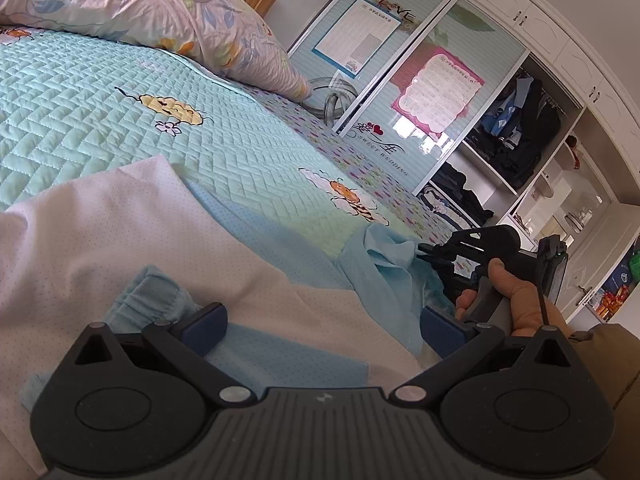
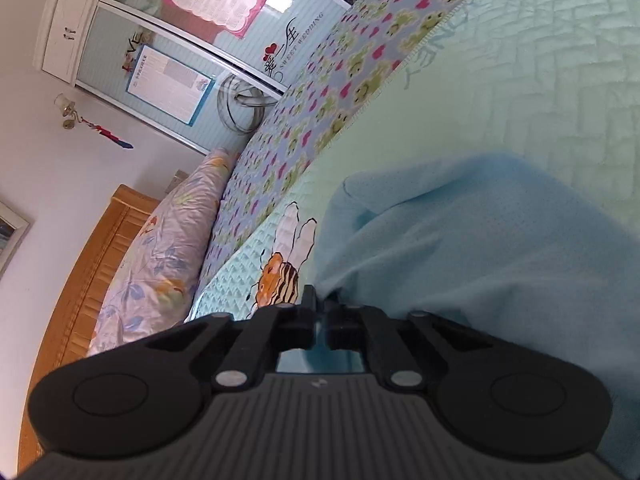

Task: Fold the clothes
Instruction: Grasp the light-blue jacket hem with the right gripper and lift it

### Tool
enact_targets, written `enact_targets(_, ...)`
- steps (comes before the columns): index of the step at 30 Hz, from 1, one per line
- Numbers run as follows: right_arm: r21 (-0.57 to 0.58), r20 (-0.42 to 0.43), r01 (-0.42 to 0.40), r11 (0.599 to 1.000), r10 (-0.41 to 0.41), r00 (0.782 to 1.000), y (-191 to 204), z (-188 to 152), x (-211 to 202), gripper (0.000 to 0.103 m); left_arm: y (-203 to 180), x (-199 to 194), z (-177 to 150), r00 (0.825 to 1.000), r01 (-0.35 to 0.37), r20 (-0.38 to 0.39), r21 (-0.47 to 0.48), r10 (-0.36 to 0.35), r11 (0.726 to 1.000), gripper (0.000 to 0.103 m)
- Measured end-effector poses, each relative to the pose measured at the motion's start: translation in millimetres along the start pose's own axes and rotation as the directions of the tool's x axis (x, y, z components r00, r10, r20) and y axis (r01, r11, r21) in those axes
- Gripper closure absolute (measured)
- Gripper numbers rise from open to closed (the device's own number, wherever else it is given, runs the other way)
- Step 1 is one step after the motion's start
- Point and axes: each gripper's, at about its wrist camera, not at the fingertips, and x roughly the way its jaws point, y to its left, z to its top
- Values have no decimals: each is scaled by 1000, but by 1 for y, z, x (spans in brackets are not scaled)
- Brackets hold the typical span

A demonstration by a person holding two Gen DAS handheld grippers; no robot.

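- Across the near side of the bed's quilted coverlet (image 1: pixel 100 128) lies the white-and-light-blue garment (image 1: pixel 120 248), spread mostly flat; in the left wrist view its body fills the ground from nine o'clock to the centre, and its long axis appears to run from eight o'clock toward three o'clock.
- At three o'clock of that view the garment ends in a bunched light-blue part (image 1: pixel 384 252), rumpled rather than flat, close to the bed's edge; whether it is a sleeve or a collar I cannot tell.
- On that bunched end sit the right tongs (image 1: pixel 424 254), gripped by a hand (image 1: pixel 516 300); in the right wrist view the right tongs (image 2: pixel 319 312) are drawn together with blue cloth (image 2: pixel 480 260) pinched between them, the fabric rising in a fold toward one o'clock.
- Nearer the middle, the left tongs (image 1: pixel 320 326) stand wide apart over the white body, with a gathered blue cuff (image 1: pixel 148 300) just beside the left pad (image 1: pixel 204 322); nothing is clamped.
- Judged from this, the right hand holds the far end, so the fold likely turns on carrying it from three o'clock back toward nine, along the long axis, while the left tongs are nearer the middle to pin it.
- Beyond, a floral pillow (image 1: pixel 160 12) lies at eleven o'clock.
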Motion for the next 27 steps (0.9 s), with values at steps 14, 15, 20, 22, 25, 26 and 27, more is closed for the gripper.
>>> enact_targets(14,-137,66,-228,964,239,969,68,-11,-116,99,27,-11,23,996,85,17,-214,-83,973,1)
enact_targets(15,-135,55,-251,958,260,964,76,-20,-134,99,32,-16,29,997,81,10,-258,-81,963,1)
enact_targets(20,-154,-32,-391,908,391,920,113,-75,-227,99,55,-78,52,1000,28,0,-339,-30,940,1)
enact_targets(22,-193,-76,-428,883,422,903,121,-108,-268,99,67,-111,49,1000,14,-15,-323,-19,946,1)
enact_targets(25,-346,-141,-385,855,359,923,114,-180,-330,94,89,-151,36,997,-2,-73,-257,-17,966,1)
enact_targets(26,-399,-167,-352,847,310,936,105,-207,-345,92,96,-163,30,996,-6,-88,-234,-15,972,1)
enact_targets(27,-437,-207,-320,841,252,945,94,-232,-355,79,103,-173,24,996,-3,-92,-217,-17,976,1)
